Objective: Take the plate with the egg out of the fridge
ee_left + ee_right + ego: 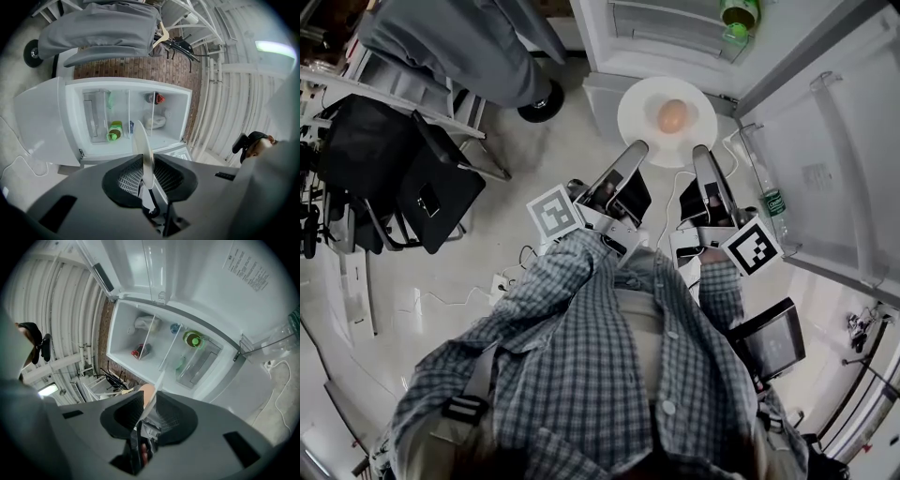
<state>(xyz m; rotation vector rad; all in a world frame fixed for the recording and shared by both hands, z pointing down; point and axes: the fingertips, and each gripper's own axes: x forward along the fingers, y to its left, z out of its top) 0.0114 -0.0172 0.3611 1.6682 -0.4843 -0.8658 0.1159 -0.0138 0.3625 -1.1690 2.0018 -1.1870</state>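
Note:
A round white plate (639, 128) with a brown egg (672, 116) on it hangs in front of the open fridge (694, 28), outside it. My left gripper (637, 148) is shut on the plate's left rim, my right gripper (701, 152) on its right rim. In the left gripper view the plate (143, 152) shows edge-on between the jaws of the left gripper (146, 174). In the right gripper view the plate's edge (152, 401) runs between the jaws of the right gripper (146, 416), with the egg (147, 391) peeking beside it.
The fridge door (834, 159) stands open at the right with a bottle (772, 205) in its rack. A green bottle (738, 17) lies inside the fridge. A person in grey (459, 47) stands at the left, near a black chair (422, 178). Cables (502, 281) lie on the floor.

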